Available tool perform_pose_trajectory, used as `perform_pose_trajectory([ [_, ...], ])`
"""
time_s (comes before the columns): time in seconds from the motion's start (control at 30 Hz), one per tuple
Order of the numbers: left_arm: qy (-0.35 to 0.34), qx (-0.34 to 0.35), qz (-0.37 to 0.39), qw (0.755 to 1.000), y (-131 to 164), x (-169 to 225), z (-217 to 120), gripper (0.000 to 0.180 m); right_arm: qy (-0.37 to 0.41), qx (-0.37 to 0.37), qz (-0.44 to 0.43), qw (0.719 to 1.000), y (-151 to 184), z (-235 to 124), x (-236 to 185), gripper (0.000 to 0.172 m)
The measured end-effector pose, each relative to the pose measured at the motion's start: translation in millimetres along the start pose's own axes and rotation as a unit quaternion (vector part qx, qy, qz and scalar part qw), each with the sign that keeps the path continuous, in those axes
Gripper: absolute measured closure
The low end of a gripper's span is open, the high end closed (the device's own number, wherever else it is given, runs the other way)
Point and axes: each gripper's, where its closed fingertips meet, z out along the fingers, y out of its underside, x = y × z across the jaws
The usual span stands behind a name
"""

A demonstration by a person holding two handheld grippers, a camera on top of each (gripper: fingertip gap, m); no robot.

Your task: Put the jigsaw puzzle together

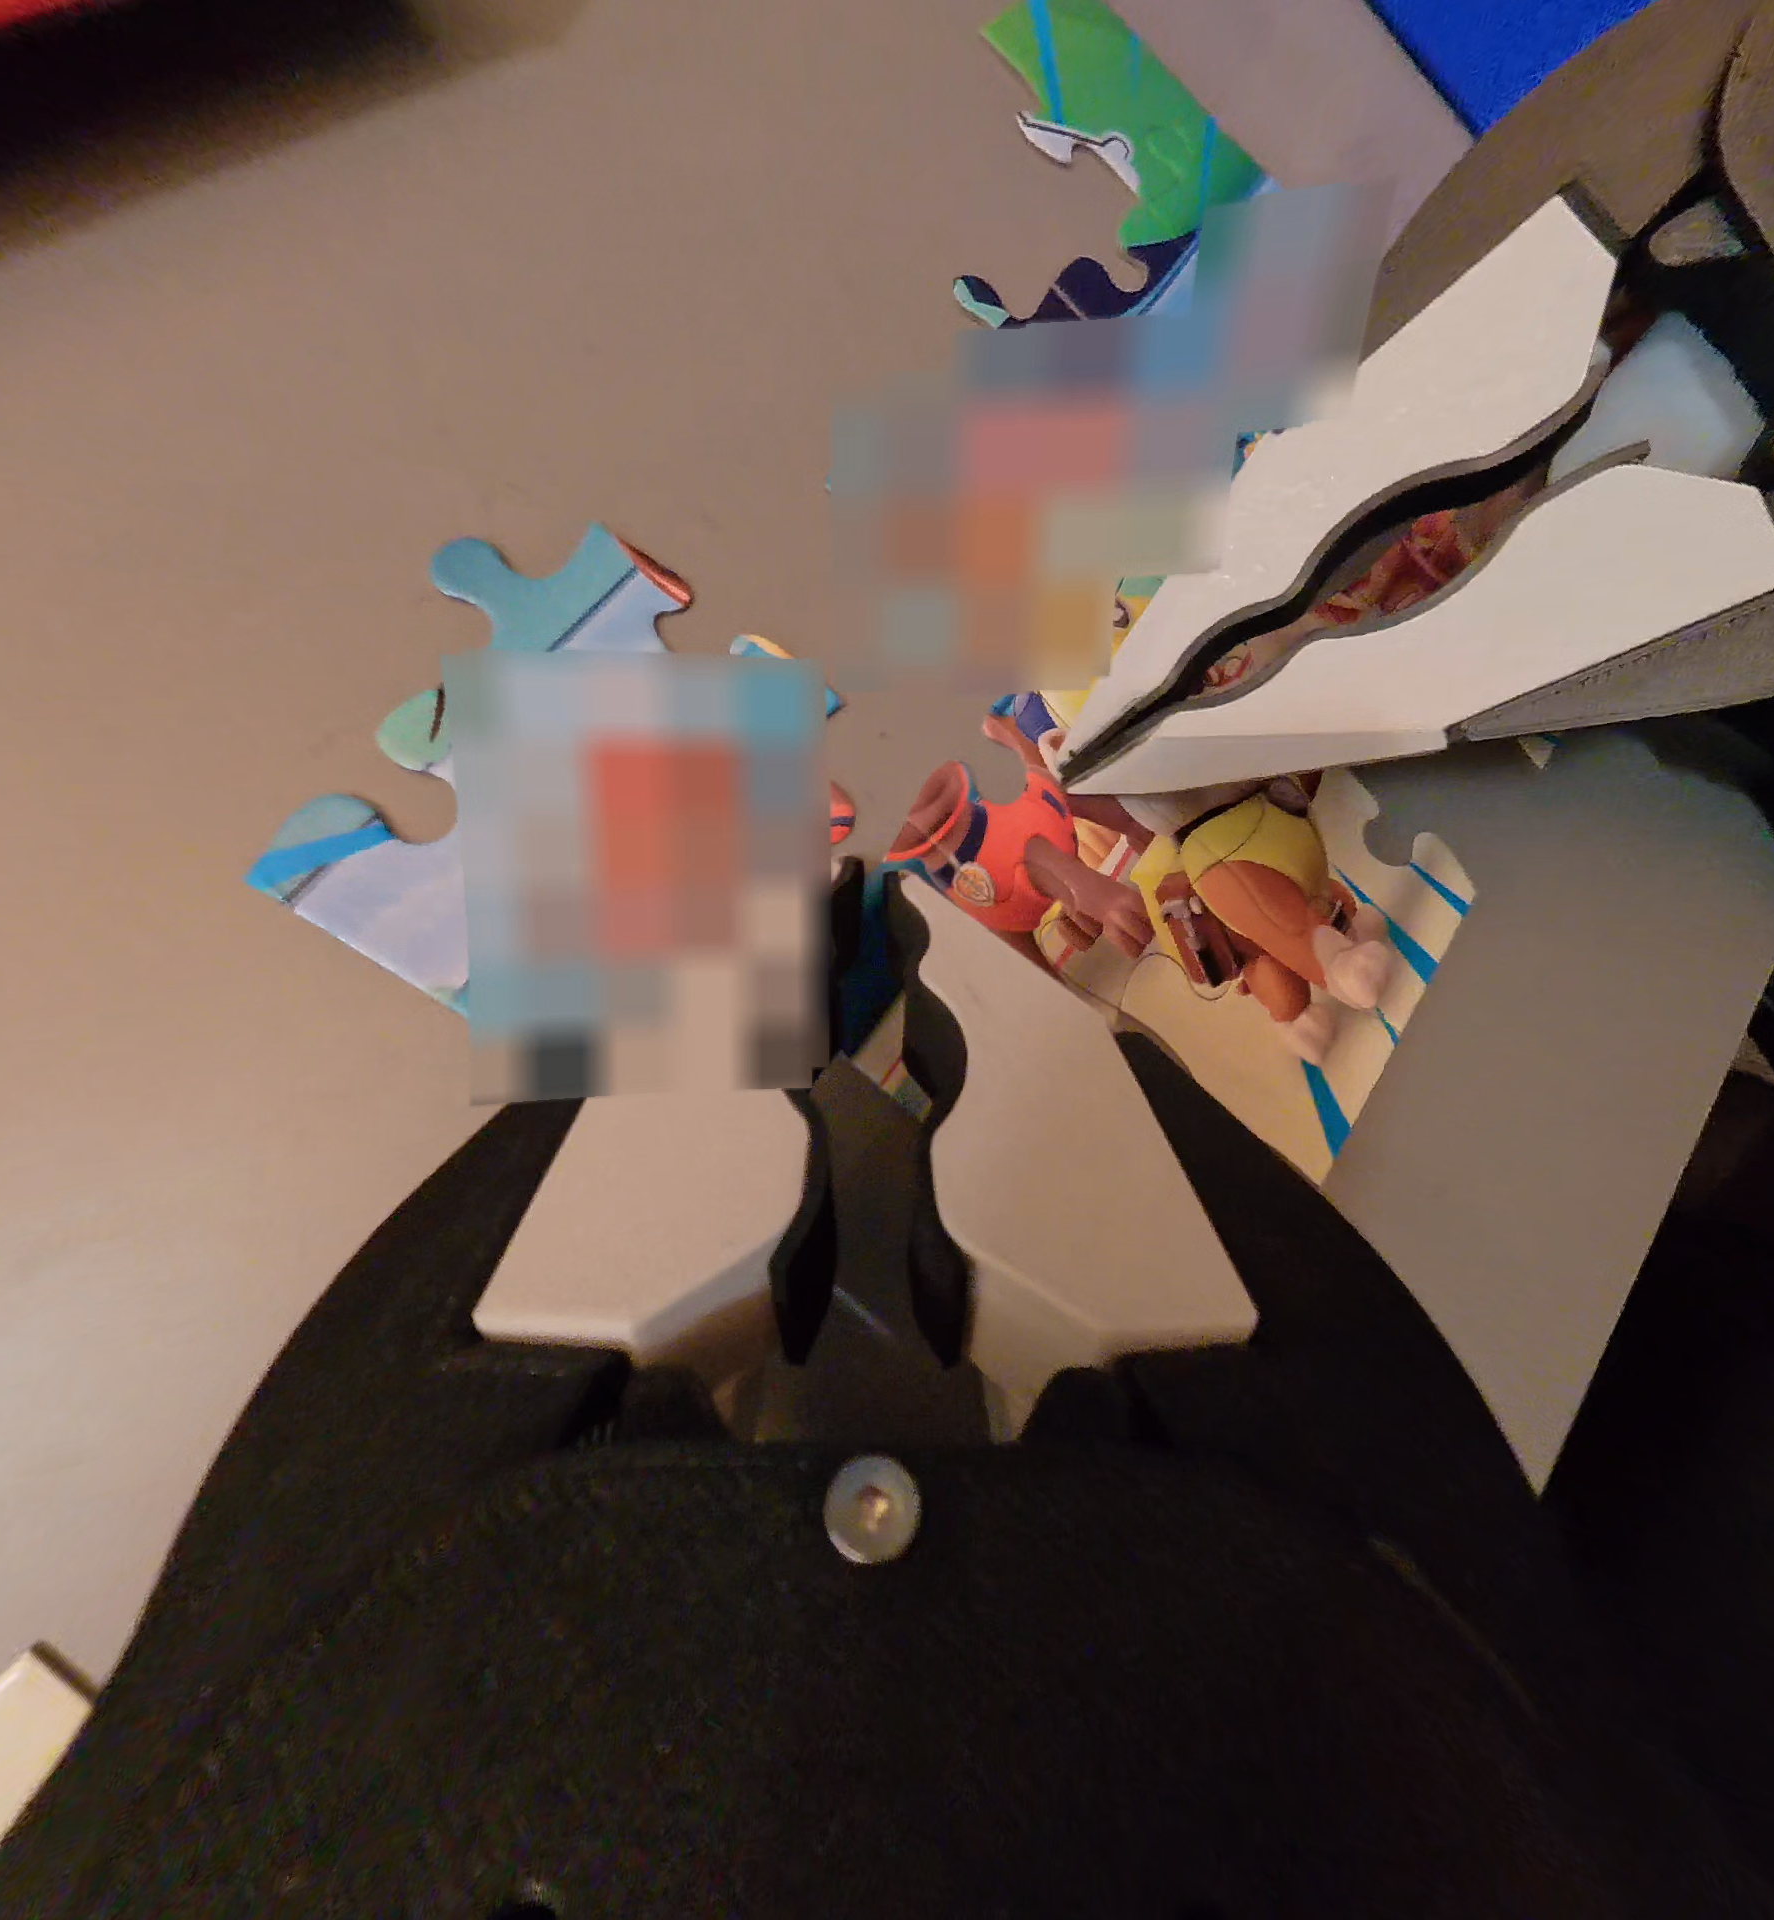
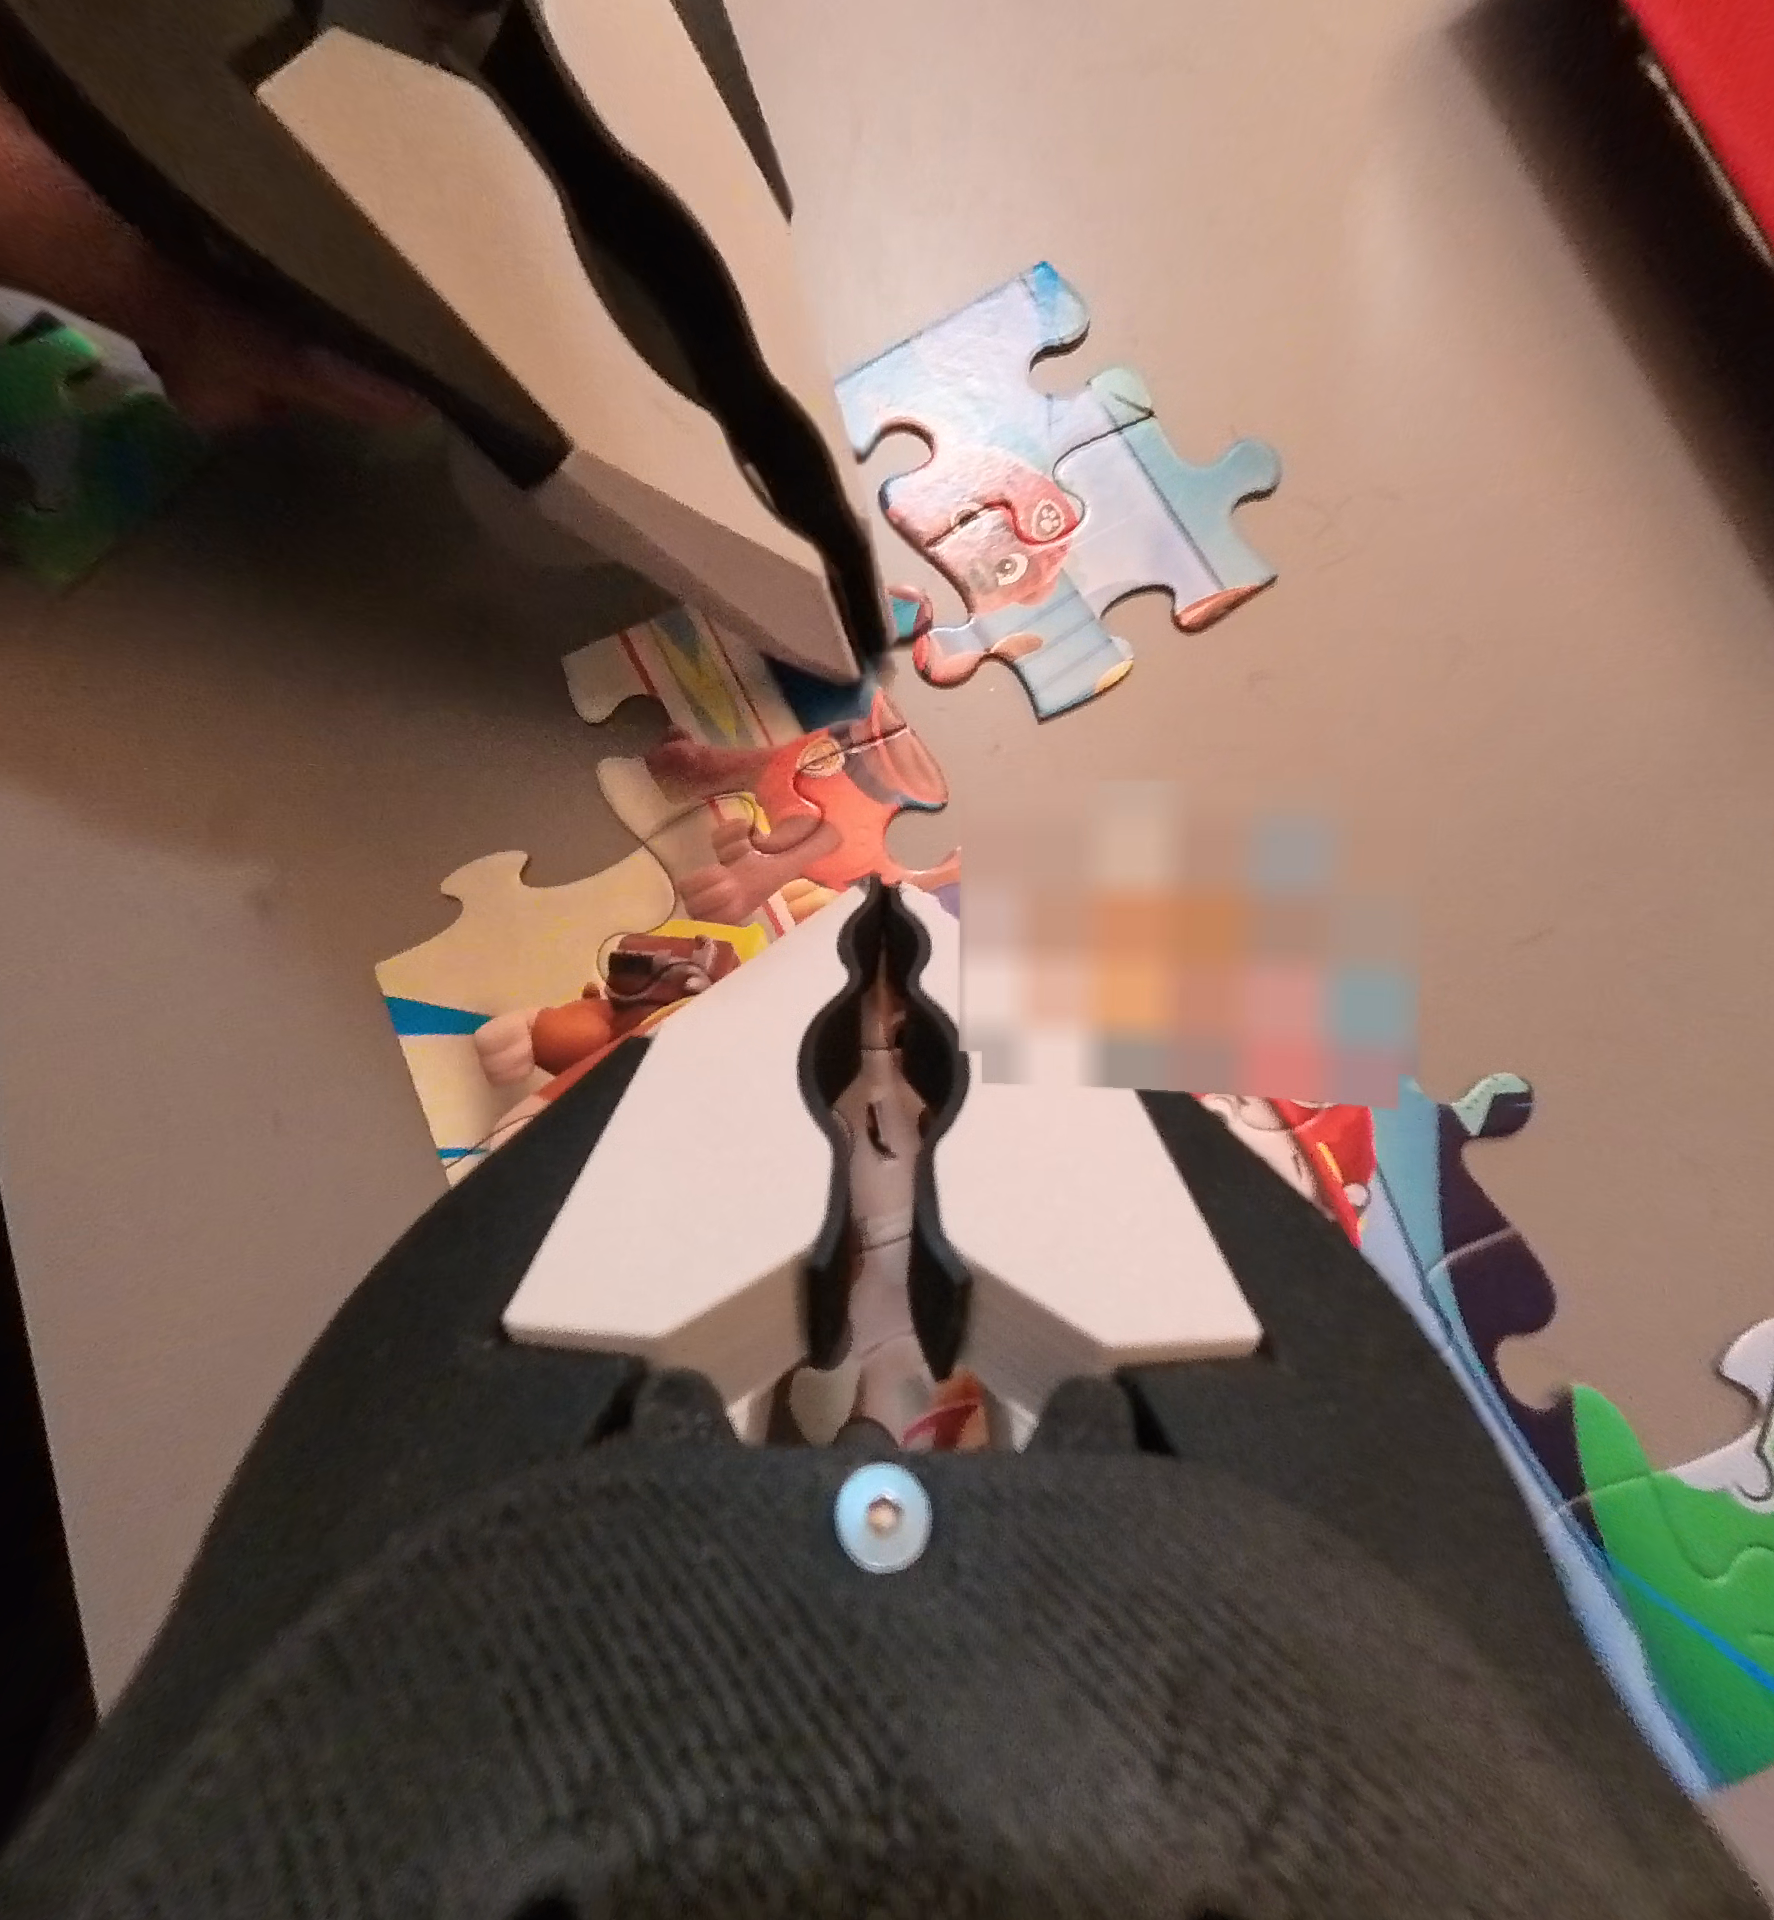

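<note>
Below, both grippers rest point-down on flat jigsaw pieces on a beige table [image 1: 239,520].

Left gripper [image 1: 867,883]: jaws drawn together, nothing clamped between them. Its tip sits at the blue margin of the joined puzzle section [image 1: 1278,935], in the narrow lane between that section and a loose pair of pieces [image 2: 1059,499]. The tip lies just beside the pair; whether it touches them cannot be told.

Right gripper [image 2: 883,894]: jaws likewise closed with nothing in their grasp. Its tip bears on the section at the orange-printed piece [image 2: 841,810].

The section lies toward the table's edge, which appears as a dark strip at the left of the right wrist view. The loose pair lies farther in. A green-printed group [image 2: 1693,1558] adjoins the section on the far side of the right gripper.

Handling, as a judgement: such thin card shifts readily under a pointed tip. Light, vertical pressure from the right tip should keep the section from turning. Any sideways contact from the left tip is best kept low and slow, against a piece's rim and not on its printed face.
</note>
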Motion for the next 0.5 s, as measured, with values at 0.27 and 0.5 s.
perform_pose_trajectory([
  [0.27, 0.005, -0.004, -0.003, 1.0, 4.6, 3.4, -2.8, 0.178, -0.003, 0.006, 0.007, 1.0, 2.3, -1.9, -6.3, 0.172],
  [0.5, 0.002, -0.009, 0.0, 1.0, 6.2, 3.8, -4.8, 0.178, -0.001, -0.001, 0.001, 1.0, 2.2, -2.2, -7.3, 0.172],
])
